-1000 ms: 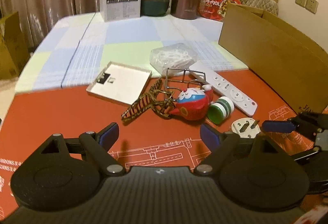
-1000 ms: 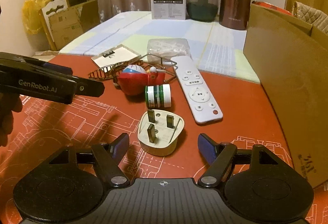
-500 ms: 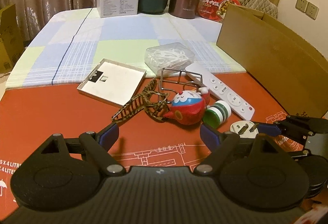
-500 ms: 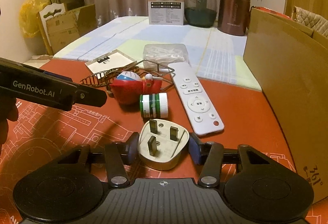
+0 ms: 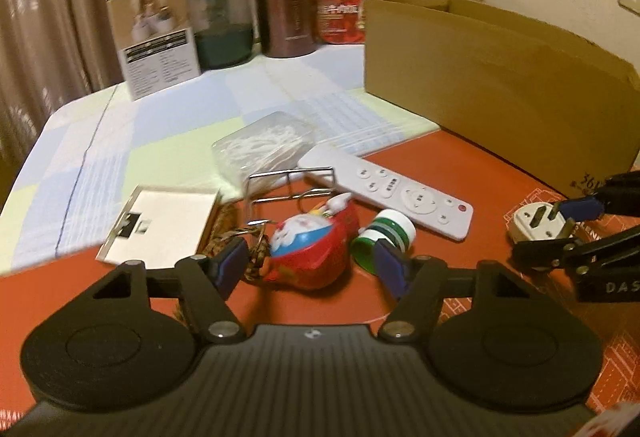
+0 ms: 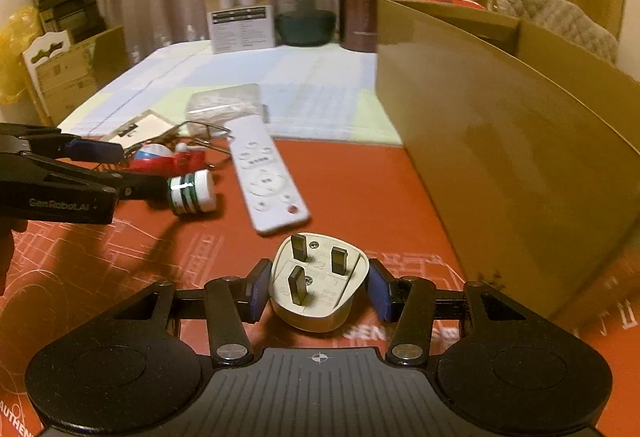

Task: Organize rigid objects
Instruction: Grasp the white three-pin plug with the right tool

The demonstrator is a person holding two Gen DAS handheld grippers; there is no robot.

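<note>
Over on the left, a flat white tray (image 5: 164, 223) is seen lying on the tabletop (image 5: 120, 125), with a brown patterned clip (image 5: 236, 241) tucked just beside it. Next along, the left hand-held gripper (image 5: 310, 263) is brought in around the red and blue toy figure (image 5: 310, 243); its jaws have just been closing, and the toy is framed between the blue pads (image 5: 232, 263), though a firm press on it cannot be made out, so the jaws are read as partly open. A wire rack (image 5: 290, 185) and a clear bag of white pieces (image 5: 264, 147) are spotted behind the toy. Just right of it, a small green-and-white bottle (image 5: 386, 233) is lying on its side, touching the gripper's right pad by the look of it. The white remote control (image 5: 390, 193) is laid at a slant beyond that. Further right, the white three-pin plug (image 6: 318, 283) is found pins-up, and it is clamped by the right hand-held gripper (image 6: 318, 289), narrowed to the plug's width with both pads pressed on its sides. In the left view that plug looks raised off the red mat (image 6: 352, 193). At the far right, a large open cardboard box (image 6: 500, 125) is standing on the tabletop, close beside the held plug.
</note>
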